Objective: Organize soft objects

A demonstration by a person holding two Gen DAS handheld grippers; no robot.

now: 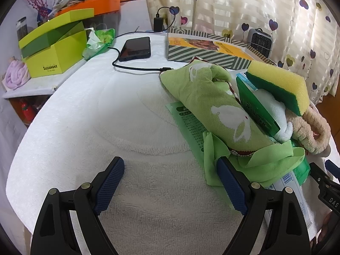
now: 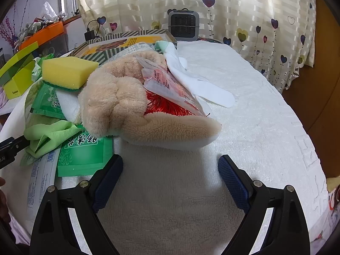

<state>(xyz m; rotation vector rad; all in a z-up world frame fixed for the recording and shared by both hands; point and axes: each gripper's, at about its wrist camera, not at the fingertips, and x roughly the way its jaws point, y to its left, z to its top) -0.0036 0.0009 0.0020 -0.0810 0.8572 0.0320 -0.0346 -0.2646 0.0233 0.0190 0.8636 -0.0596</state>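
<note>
In the left view, the left gripper (image 1: 170,182) was spread wide and held nothing. The soft things sat in one heap to its right, a sponge (image 1: 278,82) on top of a green cloth (image 1: 204,93), so nothing was sorted. The white towel (image 1: 106,114) had lots of room.

In the right view, the right gripper (image 2: 171,181) was spread too, just in front of a fluffy tan slipper (image 2: 119,106), maybe a mitt. Bare towel ran to the far right edge

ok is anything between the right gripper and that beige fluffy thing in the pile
Nothing visible. The right gripper is open over bare white towel, and the beige fluffy thing lies straight ahead of it. A clear packet and a red tassel rest on top of it, further back.
</note>
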